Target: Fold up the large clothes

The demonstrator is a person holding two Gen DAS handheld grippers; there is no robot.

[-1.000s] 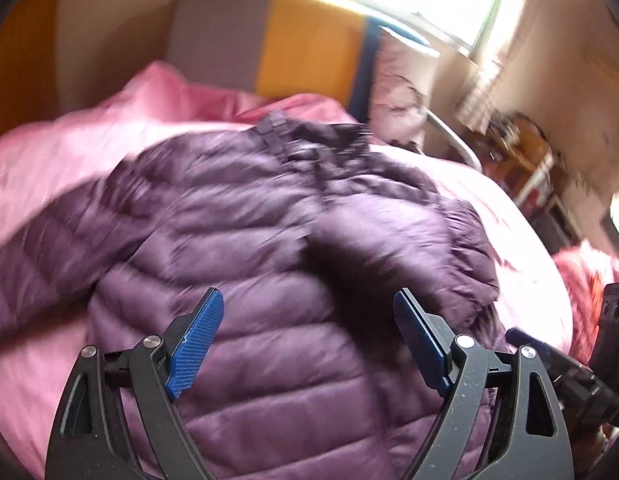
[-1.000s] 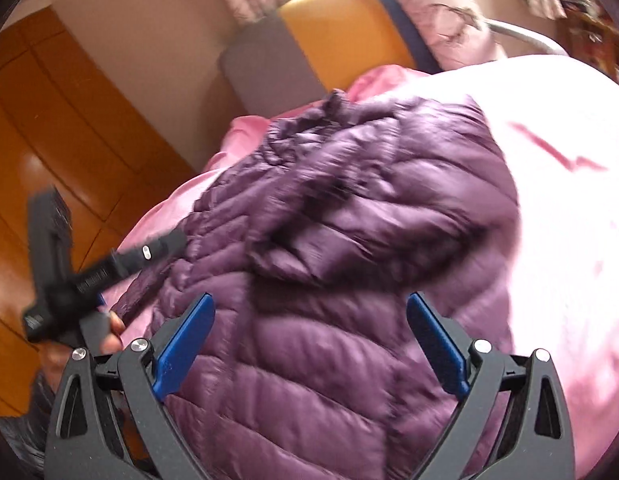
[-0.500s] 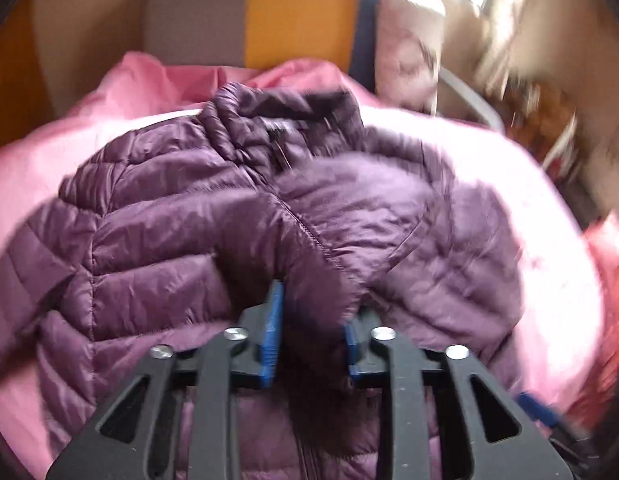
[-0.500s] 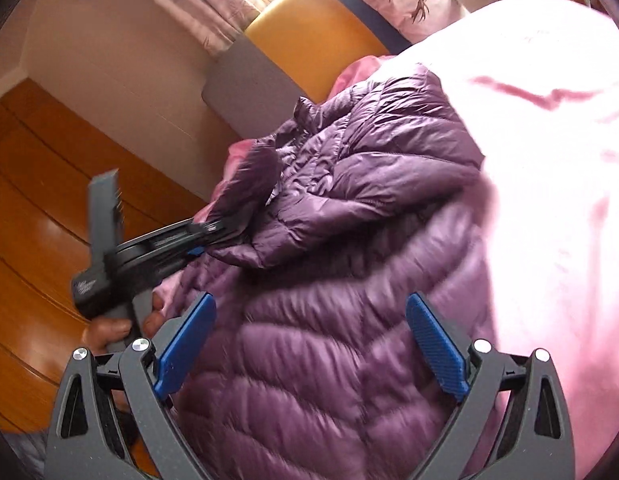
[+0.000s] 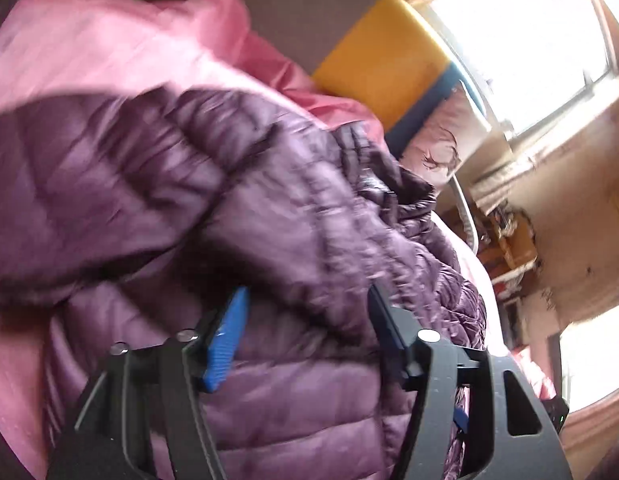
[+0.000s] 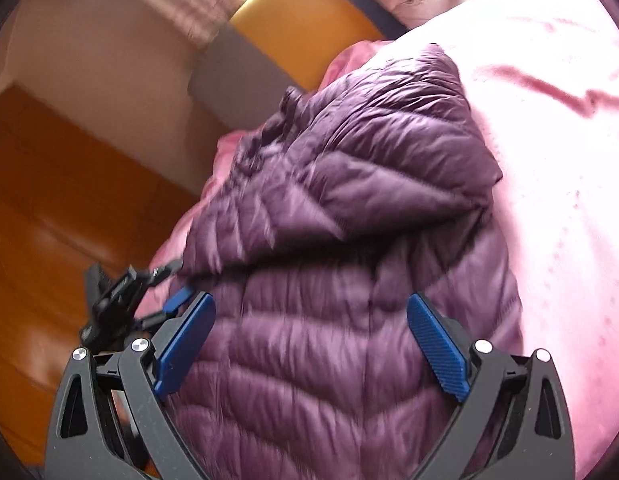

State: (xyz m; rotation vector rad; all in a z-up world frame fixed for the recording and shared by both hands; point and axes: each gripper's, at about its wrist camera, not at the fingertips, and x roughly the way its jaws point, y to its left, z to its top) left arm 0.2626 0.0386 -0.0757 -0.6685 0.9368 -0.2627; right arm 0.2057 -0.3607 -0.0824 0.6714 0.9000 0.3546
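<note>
A purple quilted down jacket [image 5: 269, 216] lies on a pink bedspread [image 5: 89, 48]. It also fills the right wrist view [image 6: 349, 240], with one sleeve folded across the body. My left gripper [image 5: 305, 320] is open just above the jacket, a fold of the sleeve lying loose between its blue pads. It shows small at the left of the right wrist view [image 6: 165, 292]. My right gripper [image 6: 309, 340] is open and empty above the jacket's lower body.
A grey, yellow and blue headboard [image 5: 373, 60] and a pink pillow [image 5: 441, 148] stand at the far end of the bed. A bright window [image 5: 529, 36] and cluttered shelves [image 5: 513, 252] are at the right. An orange wooden wardrobe [image 6: 49, 220] is at the left.
My left gripper was shut on the sleeve half a second ago and has now opened, leaving the sleeve folded across the jacket. It has tilted and swung left. My right gripper stayed open.
</note>
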